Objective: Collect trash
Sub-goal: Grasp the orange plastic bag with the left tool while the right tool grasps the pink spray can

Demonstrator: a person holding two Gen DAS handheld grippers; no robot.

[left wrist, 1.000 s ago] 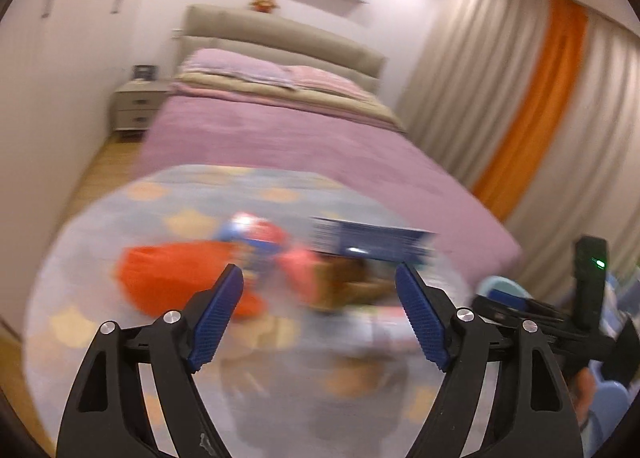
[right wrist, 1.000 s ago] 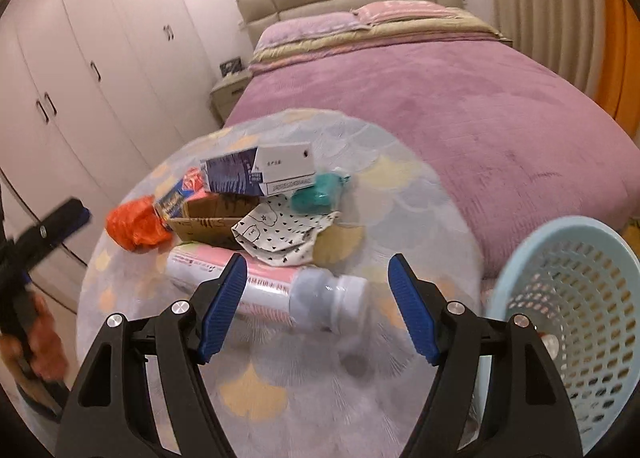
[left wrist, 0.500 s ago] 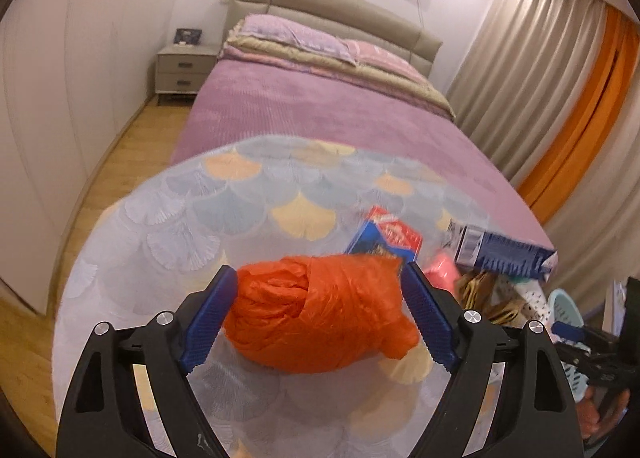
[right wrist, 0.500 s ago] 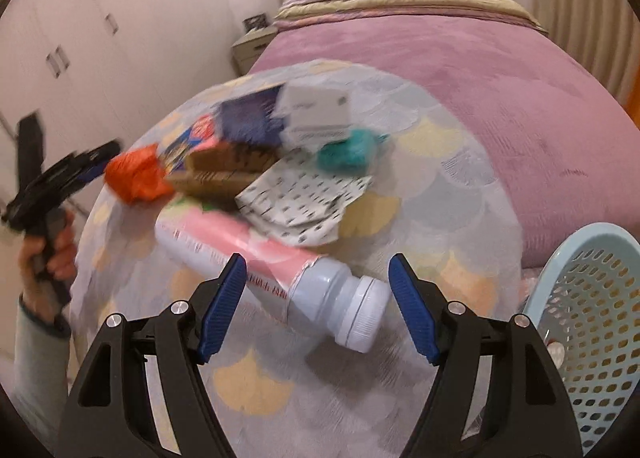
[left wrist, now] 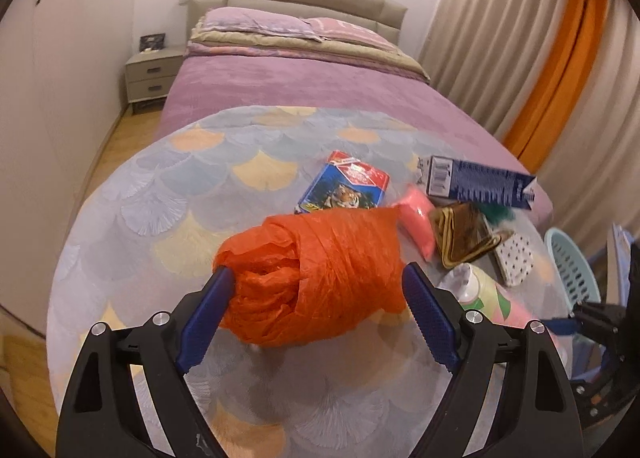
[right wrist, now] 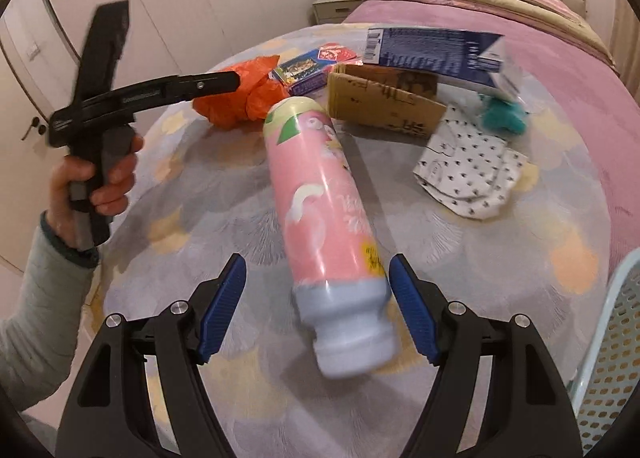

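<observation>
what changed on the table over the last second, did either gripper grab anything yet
Neither has gripped yet. The left gripper swung from the middle of the pile onto the orange plastic bag, which now sits between its open jaws. The right gripper closed in on the pink bottle, so its grey cap end lies between the open jaws. The blue carton, cardboard box, dotted paper and basket stayed put.

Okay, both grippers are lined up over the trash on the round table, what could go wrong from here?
1. The pink bottle lies on its side between the right gripper fingers, untouched; it may roll when squeezed.
2. The orange plastic bag is soft and crumpled; the left gripper might pinch only a fold and drop it.
3. The blue basket sits off the table's edge, so a release could miss.
</observation>
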